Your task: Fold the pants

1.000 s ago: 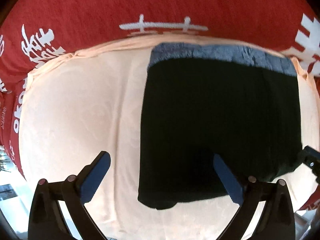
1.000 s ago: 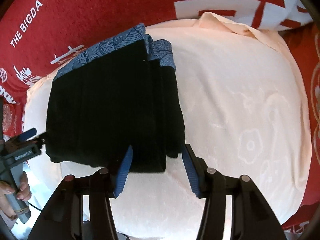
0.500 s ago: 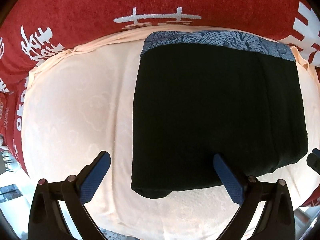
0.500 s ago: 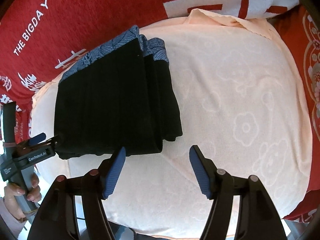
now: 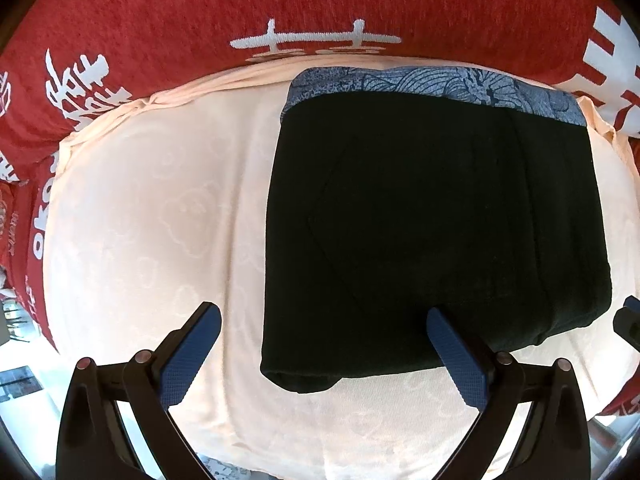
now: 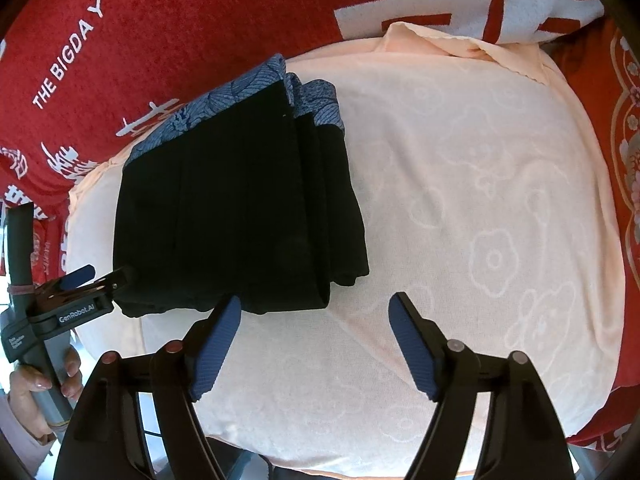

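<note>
Since the pants (image 5: 432, 232) already lie folded into a compact stack (blue waistband at the far edge) on the peach towel (image 5: 152, 220), both grippers, left (image 5: 332, 352) and right (image 6: 316, 340), hover by their near edge with fingers spread, gripping nothing.

Matt black cloth pants (image 5: 432, 216)

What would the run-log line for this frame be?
pants: folded, on peach cloth | left gripper: open, empty | right gripper: open, empty
</note>
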Demonstrator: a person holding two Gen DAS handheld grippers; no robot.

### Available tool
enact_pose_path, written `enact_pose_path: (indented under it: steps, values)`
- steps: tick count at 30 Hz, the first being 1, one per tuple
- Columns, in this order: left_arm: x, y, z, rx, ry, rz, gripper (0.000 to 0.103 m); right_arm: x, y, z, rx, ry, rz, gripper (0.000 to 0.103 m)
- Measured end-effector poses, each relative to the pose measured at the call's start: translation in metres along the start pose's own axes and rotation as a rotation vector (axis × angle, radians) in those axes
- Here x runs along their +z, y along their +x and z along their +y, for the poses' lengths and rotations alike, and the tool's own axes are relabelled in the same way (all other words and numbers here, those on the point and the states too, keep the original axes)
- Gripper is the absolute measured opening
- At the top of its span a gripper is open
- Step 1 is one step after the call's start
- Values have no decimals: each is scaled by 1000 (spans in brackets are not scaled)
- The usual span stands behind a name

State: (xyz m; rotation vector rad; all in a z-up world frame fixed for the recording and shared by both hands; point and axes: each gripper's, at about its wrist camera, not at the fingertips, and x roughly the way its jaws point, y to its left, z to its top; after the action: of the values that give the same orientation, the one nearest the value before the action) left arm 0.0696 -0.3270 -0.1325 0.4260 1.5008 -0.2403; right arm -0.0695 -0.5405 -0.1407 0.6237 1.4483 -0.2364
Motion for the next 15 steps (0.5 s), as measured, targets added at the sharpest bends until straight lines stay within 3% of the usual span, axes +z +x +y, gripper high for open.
enact_pose_path:
  steps: [6, 15]
  values:
    - [1, 1, 4, -33, -28, 4, 103, 0, 2, -5, 7, 8, -4, 80]
    - [6, 5, 2, -105, -4, 35, 103, 1, 3, -6, 20, -2, -36, 90]
